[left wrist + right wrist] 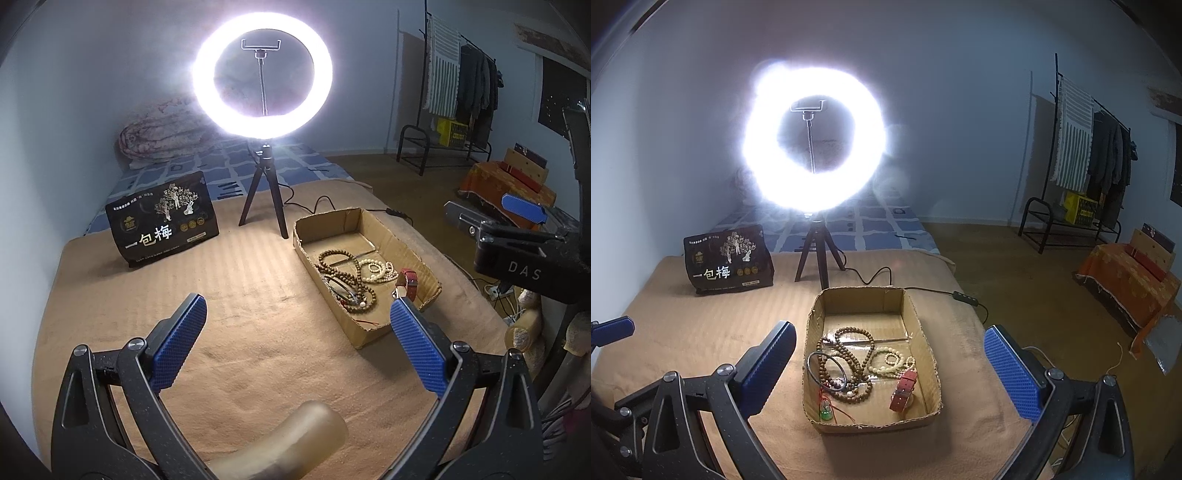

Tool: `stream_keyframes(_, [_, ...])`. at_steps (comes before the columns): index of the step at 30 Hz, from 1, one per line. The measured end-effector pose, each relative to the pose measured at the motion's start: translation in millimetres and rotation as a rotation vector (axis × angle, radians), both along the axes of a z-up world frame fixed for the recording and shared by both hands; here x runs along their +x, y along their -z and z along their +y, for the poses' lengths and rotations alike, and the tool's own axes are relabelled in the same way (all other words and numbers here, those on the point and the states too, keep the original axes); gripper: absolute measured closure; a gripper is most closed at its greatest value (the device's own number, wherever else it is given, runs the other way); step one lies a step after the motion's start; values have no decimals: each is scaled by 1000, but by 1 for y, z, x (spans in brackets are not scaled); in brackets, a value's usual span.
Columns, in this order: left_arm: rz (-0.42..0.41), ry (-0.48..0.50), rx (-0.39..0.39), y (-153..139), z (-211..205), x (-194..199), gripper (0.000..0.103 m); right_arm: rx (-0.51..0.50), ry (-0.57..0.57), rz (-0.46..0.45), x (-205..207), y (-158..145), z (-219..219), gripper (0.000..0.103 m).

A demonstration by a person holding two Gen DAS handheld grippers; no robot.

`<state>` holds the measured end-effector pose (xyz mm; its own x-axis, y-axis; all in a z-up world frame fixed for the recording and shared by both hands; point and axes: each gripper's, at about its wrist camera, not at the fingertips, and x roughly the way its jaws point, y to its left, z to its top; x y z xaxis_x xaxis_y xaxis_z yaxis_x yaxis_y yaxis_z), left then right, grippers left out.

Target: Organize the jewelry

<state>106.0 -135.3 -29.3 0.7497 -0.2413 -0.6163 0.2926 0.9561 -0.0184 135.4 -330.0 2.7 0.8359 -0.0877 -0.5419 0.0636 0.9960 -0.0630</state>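
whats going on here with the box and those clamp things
A person holds two handheld grippers over a tan blanket. The left gripper and the right gripper are both open and hold nothing. The jewelry already lies in the cardboard box: brown bead strands, a pale bead bracelet, a red watch and a green pendant.

one cardboard box (916, 314), one watch (904, 387), one ring light (812, 136)

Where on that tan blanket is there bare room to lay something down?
Most of the tan blanket is bare: the wide stretch between the black snack bag and the cardboard box, in front of the ring light's tripod. The box's near half is crowded with beads and a red watch.
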Motion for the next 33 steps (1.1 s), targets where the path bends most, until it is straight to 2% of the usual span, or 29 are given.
stream_keyframes(33, [-22,3,-1,-9,-4,-5,1,0,6,-2,-1,1,-2,0])
